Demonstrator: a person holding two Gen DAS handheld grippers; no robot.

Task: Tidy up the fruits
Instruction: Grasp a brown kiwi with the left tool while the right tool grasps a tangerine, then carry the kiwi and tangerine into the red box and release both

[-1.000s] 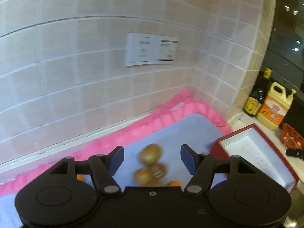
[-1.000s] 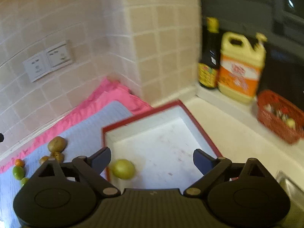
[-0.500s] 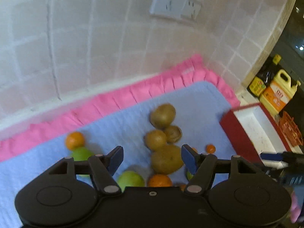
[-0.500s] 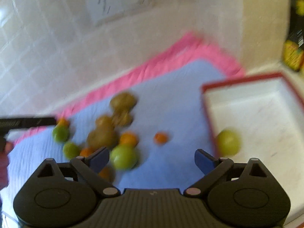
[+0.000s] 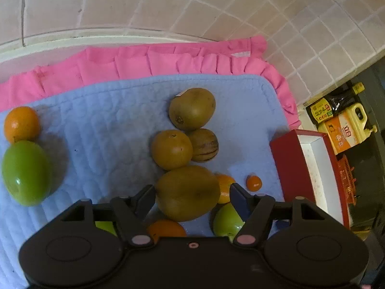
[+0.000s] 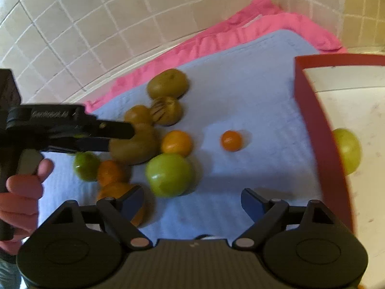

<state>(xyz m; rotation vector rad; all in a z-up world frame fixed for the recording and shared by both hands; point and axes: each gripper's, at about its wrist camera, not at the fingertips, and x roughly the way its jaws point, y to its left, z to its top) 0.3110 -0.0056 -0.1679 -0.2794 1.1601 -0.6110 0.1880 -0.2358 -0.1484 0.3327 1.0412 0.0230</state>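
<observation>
Our left gripper (image 5: pixel 191 196) stands with its jaws partly apart around the large brown oval kiwi (image 5: pixel 187 192) near the middle of the blue quilted mat (image 5: pixel 108 120); we cannot tell whether the pads touch it. Our right gripper (image 6: pixel 192 198) has just been closing a little, and its jaws stand wide with only mat between them, the big round green fruit (image 6: pixel 169 175) just beyond the tips. Close around the kiwi lie a round orange fruit (image 6: pixel 176 143), a striped brown fruit (image 5: pixel 203 144) and two more brown fruits (image 5: pixel 172 149) (image 5: pixel 191 108). A tiny orange fruit (image 6: pixel 231 140) lies alone towards the mat's right edge. Past that edge stands the red-walled box with a white inside (image 6: pixel 312 110), one green fruit (image 6: pixel 347 150) in it. A pink ruffled cloth (image 5: pixel 144 62) borders the mat's far edge, against the tiled wall (image 5: pixel 120 4).
</observation>
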